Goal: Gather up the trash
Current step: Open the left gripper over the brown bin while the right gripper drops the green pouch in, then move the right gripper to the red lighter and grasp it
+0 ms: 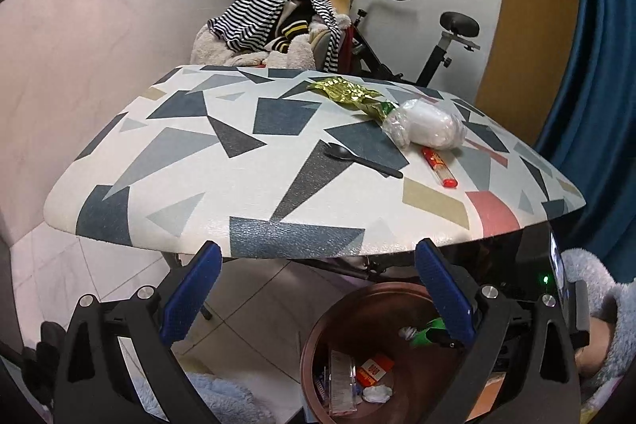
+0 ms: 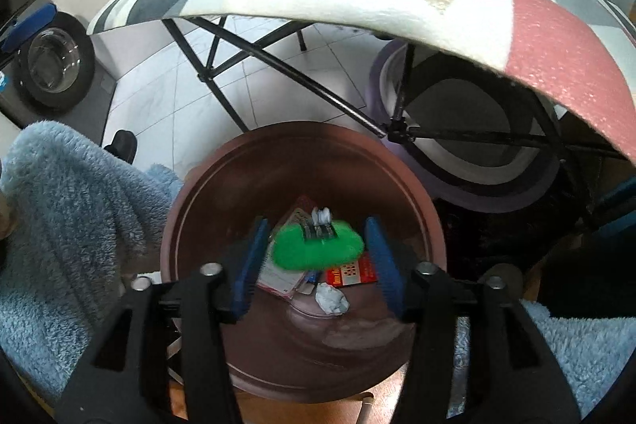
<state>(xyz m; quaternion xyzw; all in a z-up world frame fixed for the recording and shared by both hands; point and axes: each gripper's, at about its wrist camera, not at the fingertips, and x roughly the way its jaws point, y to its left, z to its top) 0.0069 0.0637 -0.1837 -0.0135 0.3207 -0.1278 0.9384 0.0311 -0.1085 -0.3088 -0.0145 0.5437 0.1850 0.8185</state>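
Below the table edge, the right gripper (image 2: 314,257) points steeply down over the brown bin (image 2: 190,209), which stands on the floor just in front of the patterned table (image 1: 222,153), presumably so that trash can be carried off the edge and dropped straight in. Its 2 blue pads stand partly apart, and the green item (image 2: 318,249) lies between them with a visible gap on each side; it looks blurred, so it is probably released and falling, though whether it has yet reached the bin's contents cannot be told. Under it lie a red-and-white packet (image 2: 351,273) and a crumpled white wad (image 2: 332,299), already collected.

The left gripper (image 1: 318,289) is wide open with nothing between its pads, held level with the near table edge, seemingly ready for the next pick. On the tabletop, 4 pieces remain: a gold wrapper (image 1: 346,92), a clear plastic bag (image 1: 429,124), a black spoon (image 1: 357,159) and a red-capped tube (image 1: 439,167), all well ahead of the left gripper and to its right of centre.
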